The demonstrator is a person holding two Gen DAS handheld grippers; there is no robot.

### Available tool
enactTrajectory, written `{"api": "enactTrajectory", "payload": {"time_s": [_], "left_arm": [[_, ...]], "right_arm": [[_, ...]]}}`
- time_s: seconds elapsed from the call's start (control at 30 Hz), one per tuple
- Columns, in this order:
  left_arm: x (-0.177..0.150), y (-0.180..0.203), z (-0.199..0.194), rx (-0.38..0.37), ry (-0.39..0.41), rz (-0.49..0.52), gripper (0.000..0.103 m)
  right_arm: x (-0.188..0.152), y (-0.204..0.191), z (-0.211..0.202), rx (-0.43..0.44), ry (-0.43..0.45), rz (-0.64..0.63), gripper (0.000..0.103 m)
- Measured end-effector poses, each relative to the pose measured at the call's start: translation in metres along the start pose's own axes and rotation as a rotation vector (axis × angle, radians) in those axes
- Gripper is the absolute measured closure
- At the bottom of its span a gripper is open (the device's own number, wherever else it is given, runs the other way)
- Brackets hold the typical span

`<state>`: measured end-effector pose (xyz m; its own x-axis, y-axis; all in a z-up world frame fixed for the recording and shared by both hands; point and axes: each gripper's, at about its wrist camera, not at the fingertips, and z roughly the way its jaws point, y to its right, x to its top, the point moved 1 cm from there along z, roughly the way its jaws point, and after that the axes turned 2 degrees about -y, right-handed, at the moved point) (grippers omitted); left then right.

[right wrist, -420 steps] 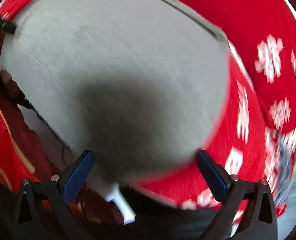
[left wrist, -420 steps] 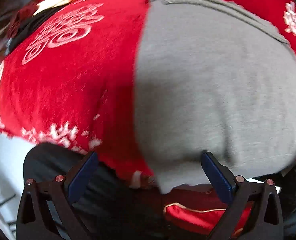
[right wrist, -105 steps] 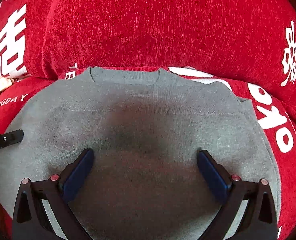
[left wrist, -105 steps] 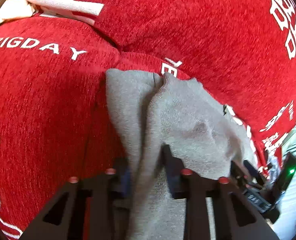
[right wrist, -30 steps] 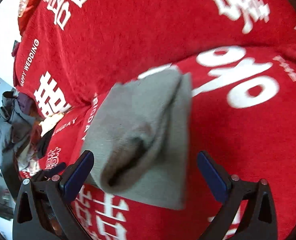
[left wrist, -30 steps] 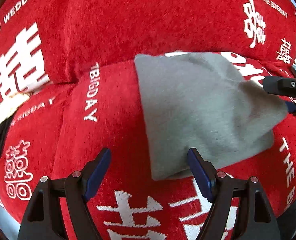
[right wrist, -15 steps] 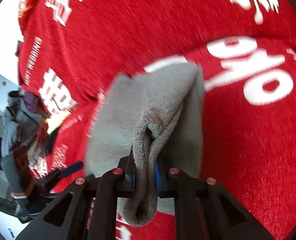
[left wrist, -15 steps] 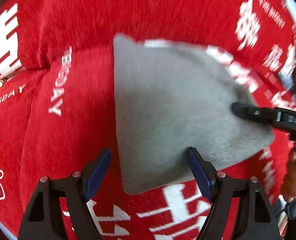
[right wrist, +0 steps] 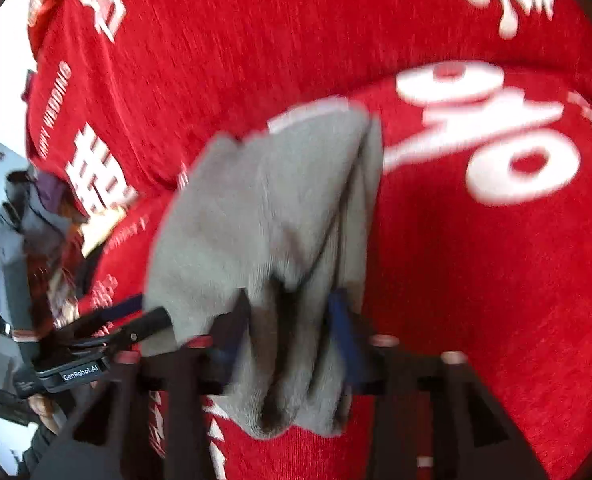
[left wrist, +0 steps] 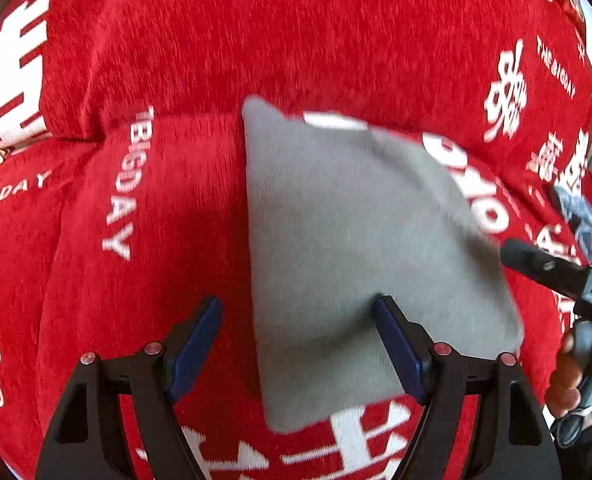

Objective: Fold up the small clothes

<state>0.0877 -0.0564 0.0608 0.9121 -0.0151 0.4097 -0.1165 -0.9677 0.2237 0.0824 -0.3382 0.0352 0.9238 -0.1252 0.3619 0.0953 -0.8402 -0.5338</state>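
The folded grey garment (left wrist: 347,248) lies on a red sofa cover (left wrist: 256,40) with white lettering. My left gripper (left wrist: 297,340) is open, its jaws straddling the garment's near left edge, with one blue pad over the cloth. My right gripper (right wrist: 292,320) is shut on the bunched layers at the grey garment's (right wrist: 264,216) right end; it also shows at the right edge of the left wrist view (left wrist: 543,268). The left gripper's body shows at the lower left of the right wrist view (right wrist: 108,340).
The red cover's backrest (right wrist: 296,28) rises behind the garment. A heap of grey and dark clothes (right wrist: 28,220) lies off the sofa's left end. The person's hand (left wrist: 575,380) holds the right gripper's handle.
My right gripper stays shut on the garment's right end, with thicker bunched layers between its fingers now. The left gripper stays open over the left edge. The view has shifted slightly.
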Motion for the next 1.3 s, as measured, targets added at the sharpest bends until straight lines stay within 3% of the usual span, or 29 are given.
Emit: {"api": "enactTrajectory", "payload": {"time_s": [0.03,0.1,0.2,0.23,0.27,0.3,0.33,0.37,0.47,0.53,0.63,0.7,0.77,0.83,0.93,0.97,1.0,1.03,1.1,1.23,1.3], "left_arm": [[0.005,-0.001,0.001,-0.005,0.004,-0.009,0.024],[0.016,0.004,0.008,-0.006,-0.007,-0.017,0.024],[0.025,0.014,0.029,0.018,-0.043,0.003,0.024],[0.026,0.015,0.036,0.023,-0.056,-0.001,0.017],[0.026,0.014,0.041,0.031,-0.061,-0.016,0.015],[0.026,0.013,0.042,0.019,-0.064,-0.038,0.015],[0.025,0.012,0.042,-0.004,-0.074,-0.061,0.015],[0.024,0.013,0.041,-0.011,-0.074,-0.066,0.015],[0.023,0.024,0.041,0.014,-0.056,-0.027,0.014],[0.023,0.031,0.048,0.042,-0.054,-0.005,0.005],[0.023,0.029,0.055,0.015,-0.081,-0.04,0.004],[0.025,0.023,0.045,-0.003,-0.089,-0.049,0.004],[0.032,0.013,0.023,-0.001,-0.015,-0.06,0.004],[0.047,0.003,0.005,0.051,0.058,-0.075,0.004],[0.064,-0.005,0.011,0.104,0.045,-0.098,0.004],[0.067,-0.004,0.021,0.168,0.027,-0.08,0.004],[0.068,-0.005,0.031,0.24,0.005,-0.062,0.004],[0.066,-0.004,0.042,0.282,-0.019,-0.042,0.004],[0.061,-0.006,0.049,0.277,-0.02,-0.051,0.003],[0.053,-0.007,0.044,0.25,-0.023,-0.054,0.0],[0.05,-0.01,0.024,0.226,-0.004,-0.067,0.001]], "right_arm": [[0.006,0.0,-0.006,-0.012,0.039,-0.006,0.017],[0.028,0.003,-0.005,-0.032,0.078,-0.004,0.016],[0.063,0.01,0.023,-0.064,0.045,0.046,0.017],[0.074,0.015,0.039,-0.077,0.013,0.071,0.019],[0.08,0.02,0.049,-0.08,-0.013,0.089,0.038],[0.087,0.024,0.065,-0.077,-0.047,0.11,0.076],[0.093,0.024,0.079,-0.057,-0.086,0.109,0.079],[0.097,0.018,0.079,-0.073,-0.068,0.08,0.09],[0.105,-0.005,0.054,-0.098,0.043,-0.06,0.095],[0.109,-0.002,0.049,-0.109,0.074,-0.059,0.095],[0.106,0.016,0.077,-0.146,-0.024,-0.024,0.095],[0.101,0.021,0.08,-0.159,-0.02,-0.023,0.086],[0.102,0.024,0.064,-0.153,-0.004,0.031,0.077],[0.1,0.014,0.043,-0.18,0.049,0.0,0.077],[0.088,-0.022,0.014,-0.164,0.099,-0.108,0.058],[0.083,-0.03,0.011,-0.131,0.09,-0.135,0.041],[0.075,-0.043,0.011,-0.094,0.076,-0.174,0.036],[0.068,-0.053,0.012,-0.071,0.061,-0.212,0.036],[0.046,-0.075,0.023,-0.076,0.019,-0.303,0.036],[0.019,-0.053,0.051,-0.191,-0.052,-0.31,0.036],[0.009,-0.044,0.037,-0.203,-0.006,-0.316,0.035]]}}
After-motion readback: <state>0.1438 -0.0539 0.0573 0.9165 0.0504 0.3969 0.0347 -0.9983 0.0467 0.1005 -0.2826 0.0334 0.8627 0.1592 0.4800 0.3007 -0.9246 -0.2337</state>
